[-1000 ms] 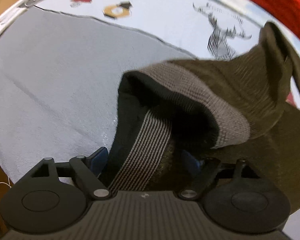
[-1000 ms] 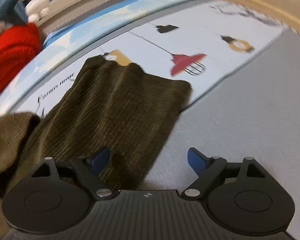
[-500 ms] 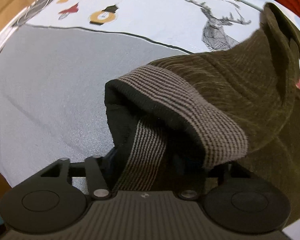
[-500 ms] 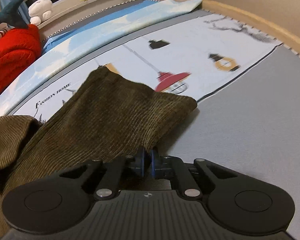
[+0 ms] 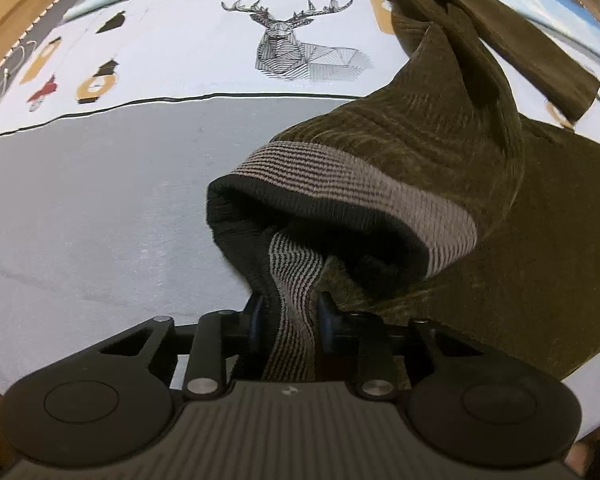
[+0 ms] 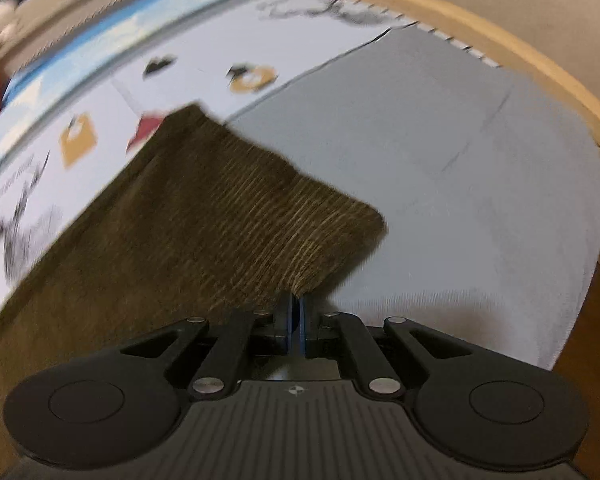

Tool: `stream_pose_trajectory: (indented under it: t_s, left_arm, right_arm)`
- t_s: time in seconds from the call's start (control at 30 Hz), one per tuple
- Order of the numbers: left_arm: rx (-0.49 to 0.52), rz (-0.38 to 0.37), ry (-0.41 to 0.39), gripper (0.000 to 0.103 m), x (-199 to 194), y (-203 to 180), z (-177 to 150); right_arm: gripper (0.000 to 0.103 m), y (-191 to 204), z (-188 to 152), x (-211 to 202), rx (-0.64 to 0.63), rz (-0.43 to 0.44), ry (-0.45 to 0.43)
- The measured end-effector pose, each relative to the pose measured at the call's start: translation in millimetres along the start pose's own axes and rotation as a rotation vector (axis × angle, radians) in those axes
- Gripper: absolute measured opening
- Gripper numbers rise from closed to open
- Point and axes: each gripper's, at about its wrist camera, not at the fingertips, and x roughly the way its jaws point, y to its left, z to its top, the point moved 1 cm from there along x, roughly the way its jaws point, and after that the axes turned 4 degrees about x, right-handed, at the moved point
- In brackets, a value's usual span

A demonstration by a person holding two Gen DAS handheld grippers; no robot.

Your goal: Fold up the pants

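Both grippers have closed on the cloth since a second ago, when their blue fingers stood wide apart on either side of it. The left gripper (image 5: 290, 312) now pinches the striped waistband (image 5: 296, 276) of the olive corduroy pants (image 5: 440, 152), its fingers drawn in narrow with the band bunched between them. The waist opening gapes just beyond, dark inside, with its far rim arching to the right. From there the pants run away to the far right over the printed bedsheet (image 5: 180, 60), whose deer drawing (image 5: 300, 44) has come into full view past the cloth.

The right gripper (image 6: 296, 312) has its blue pads almost touching, nipping the near corner of a leg hem (image 6: 300, 232). That leg stretches off to the far left across the sheet, and its far corner overlaps the red lamp print (image 6: 146, 132). The right-wrist view is blurred. Grey sheet lies to the right of the hem, bounded by a wooden bed rim (image 6: 500, 40).
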Motion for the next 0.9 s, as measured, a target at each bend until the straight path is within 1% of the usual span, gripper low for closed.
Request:
stream_pose_trajectory:
  t_s: [0.03, 0.07, 0.13, 0.2, 0.27, 0.3, 0.33, 0.37, 0.4, 0.43, 0.47, 0.5, 0.53, 0.67, 0.73, 0.77, 0.8, 0.83, 0.87, 0.9]
  left_arm:
    - [0.012, 0.050, 0.008, 0.012, 5, 2, -1]
    - [0.007, 0.057, 0.014, 0.012, 5, 7, -3]
    - [-0.045, 0.047, 0.017, 0.012, 3, 21, -6]
    - [-0.044, 0.041, 0.018, 0.012, 1, 22, -7]
    - [-0.037, 0.029, 0.025, 0.013, 0, 21, -8]
    - [-0.040, 0.023, 0.029, 0.017, 0, 20, -8]
    - [-0.053, 0.011, 0.033, 0.033, 0, 19, -6]
    - [-0.076, -0.015, 0.038, 0.043, 1, 21, -6]
    - [-0.107, -0.050, 0.048, 0.059, 3, 23, -7]
    - [-0.125, -0.078, 0.057, 0.066, 6, 24, -8]
    - [-0.127, -0.089, 0.061, 0.069, 7, 24, -7]
    - [-0.120, -0.089, 0.061, 0.073, 8, 22, -8]
    - [-0.111, -0.088, 0.069, 0.074, 10, 20, -8]
    - [-0.044, -0.044, 0.115, 0.074, 25, 11, -10]
    - [-0.015, -0.037, 0.113, 0.072, 28, 8, -11]
    - [-0.009, -0.034, 0.109, 0.070, 28, 7, -12]
    - [-0.005, -0.026, 0.105, 0.062, 28, 7, -11]
    - [-0.002, -0.014, 0.099, 0.051, 27, 8, -12]
    - [0.004, -0.012, 0.091, 0.048, 25, 9, -12]
    - [0.018, -0.014, 0.085, 0.042, 23, 8, -12]
  right_arm:
    - [0.002, 2, -5, 0, -0.039, 0.003, 0.024]
    - [0.002, 3, -9, -1, -0.074, 0.006, 0.045]
    - [0.002, 5, -15, -2, -0.126, 0.026, 0.086]
    - [0.002, 4, -20, -1, -0.160, 0.045, 0.132]
    - [0.002, -1, -19, 1, -0.177, 0.043, 0.159]
    - [0.003, -3, -18, 1, -0.170, 0.052, 0.158]
    - [0.004, -3, -12, 0, -0.156, 0.064, 0.151]
    - [0.010, -5, -10, -1, -0.134, 0.074, 0.139]
    - [0.014, -8, -7, -2, -0.110, 0.081, 0.133]
    - [0.028, -10, -4, -1, -0.088, 0.078, 0.132]
    - [0.043, -15, -8, -2, -0.071, 0.077, 0.128]
    - [0.048, -17, -7, -1, -0.055, 0.070, 0.126]
    - [0.049, -21, -10, -2, -0.045, 0.062, 0.127]
    - [0.049, -26, -11, 10, -0.006, 0.056, 0.145]
    - [0.046, -24, -12, 14, -0.002, 0.061, 0.143]
    - [0.029, -23, -12, 15, -0.011, 0.059, 0.140]
    - [0.017, -21, -12, 16, -0.024, 0.062, 0.137]
    - [0.010, -21, -12, 16, -0.034, 0.064, 0.137]
    - [0.004, -21, -11, 14, -0.035, 0.061, 0.128]
    - [0.003, -22, -9, 11, -0.022, 0.055, 0.119]
